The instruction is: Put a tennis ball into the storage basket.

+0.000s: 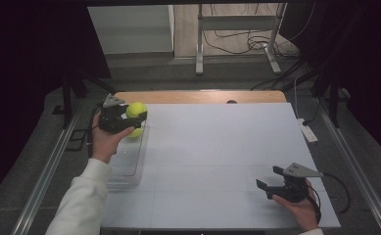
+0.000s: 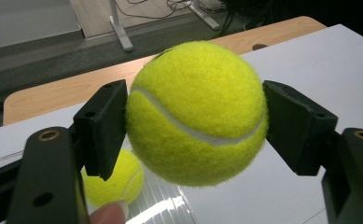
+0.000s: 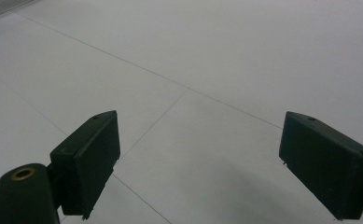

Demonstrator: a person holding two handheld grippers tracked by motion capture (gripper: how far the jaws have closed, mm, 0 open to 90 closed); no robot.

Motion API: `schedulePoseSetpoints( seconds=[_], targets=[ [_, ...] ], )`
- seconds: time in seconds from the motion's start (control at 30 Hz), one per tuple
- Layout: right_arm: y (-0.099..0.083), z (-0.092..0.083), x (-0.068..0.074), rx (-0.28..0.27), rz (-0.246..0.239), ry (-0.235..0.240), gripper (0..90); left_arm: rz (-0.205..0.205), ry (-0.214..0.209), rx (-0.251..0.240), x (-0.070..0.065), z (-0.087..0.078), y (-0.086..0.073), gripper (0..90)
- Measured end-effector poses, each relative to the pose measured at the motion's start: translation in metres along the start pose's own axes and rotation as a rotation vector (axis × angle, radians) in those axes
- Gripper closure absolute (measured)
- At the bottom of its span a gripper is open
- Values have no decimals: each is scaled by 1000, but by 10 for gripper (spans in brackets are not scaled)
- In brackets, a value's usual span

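Clearly held: tennis ball clamped between both pads of left gripper, at upper left of the high view, raised above clear tray with second ball inside. Probably light, felt-covered, a little springy, not fragile, not slippery; best taken across the widest middle, as now. No brand or writing readable, just the white seam. Right gripper, lower right, wide open, nothing inside.

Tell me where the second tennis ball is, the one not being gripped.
The second tennis ball lies in the clear tray at the table's left edge, directly beneath the ball held in the left gripper.
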State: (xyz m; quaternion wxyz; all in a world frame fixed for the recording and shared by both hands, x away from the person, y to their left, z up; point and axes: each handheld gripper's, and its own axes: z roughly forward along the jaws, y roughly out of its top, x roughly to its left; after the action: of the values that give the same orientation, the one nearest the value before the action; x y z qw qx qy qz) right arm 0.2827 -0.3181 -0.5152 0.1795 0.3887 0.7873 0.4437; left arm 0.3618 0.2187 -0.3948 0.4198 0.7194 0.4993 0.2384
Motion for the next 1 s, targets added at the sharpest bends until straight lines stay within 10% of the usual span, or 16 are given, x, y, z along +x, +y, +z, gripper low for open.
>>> schedulePoseSetpoints(
  seconds=[1.0],
  targets=[
    [0,1,0,2,3,-2,130,-46,60,-3,32,-18,-15,271]
  ],
)
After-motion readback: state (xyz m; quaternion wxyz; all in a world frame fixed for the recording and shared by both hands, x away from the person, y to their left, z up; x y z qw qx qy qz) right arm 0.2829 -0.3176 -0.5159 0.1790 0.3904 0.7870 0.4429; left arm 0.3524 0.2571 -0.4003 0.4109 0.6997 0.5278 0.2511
